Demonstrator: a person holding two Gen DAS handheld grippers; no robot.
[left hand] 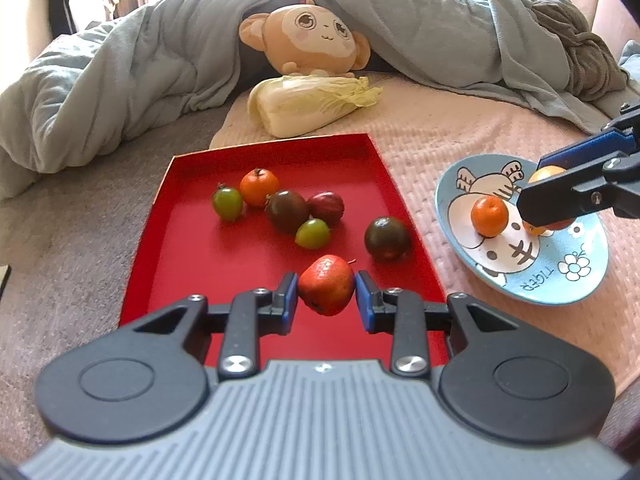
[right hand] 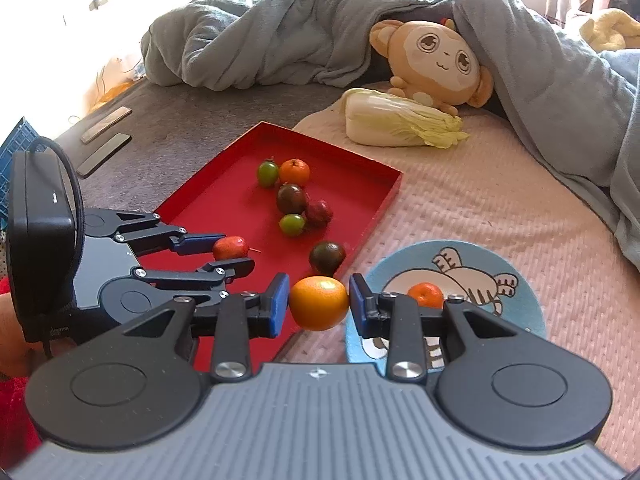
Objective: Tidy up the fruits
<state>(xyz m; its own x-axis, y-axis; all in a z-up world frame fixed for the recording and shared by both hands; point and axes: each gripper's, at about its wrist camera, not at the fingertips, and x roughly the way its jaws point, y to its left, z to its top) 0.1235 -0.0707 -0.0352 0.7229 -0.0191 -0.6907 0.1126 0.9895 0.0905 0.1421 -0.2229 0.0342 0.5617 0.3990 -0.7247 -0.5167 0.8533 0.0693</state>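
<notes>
My left gripper (left hand: 326, 294) is shut on a small red fruit (left hand: 326, 284), held just over the near end of a red tray (left hand: 188, 264). On the tray lie a small mandarin (left hand: 259, 186), two green tomatoes (left hand: 227, 202), two dark tomatoes (left hand: 387, 239) and a reddish-purple fruit (left hand: 326, 208). My right gripper (right hand: 319, 302) is shut on an orange (right hand: 319, 303), held above the left edge of a blue cartoon plate (right hand: 520, 276). One small mandarin (right hand: 426, 294) sits on that plate. In the right wrist view the left gripper (right hand: 230, 255) shows at left with the red fruit (right hand: 230, 247).
The tray and plate rest on a pink bedspread (left hand: 460, 136). Behind them lie a napa cabbage (left hand: 304, 104), a monkey plush (left hand: 308, 40) and a rumpled grey blanket (left hand: 120, 80). Two flat dark slabs (right hand: 104, 148) lie on the grey surface at far left.
</notes>
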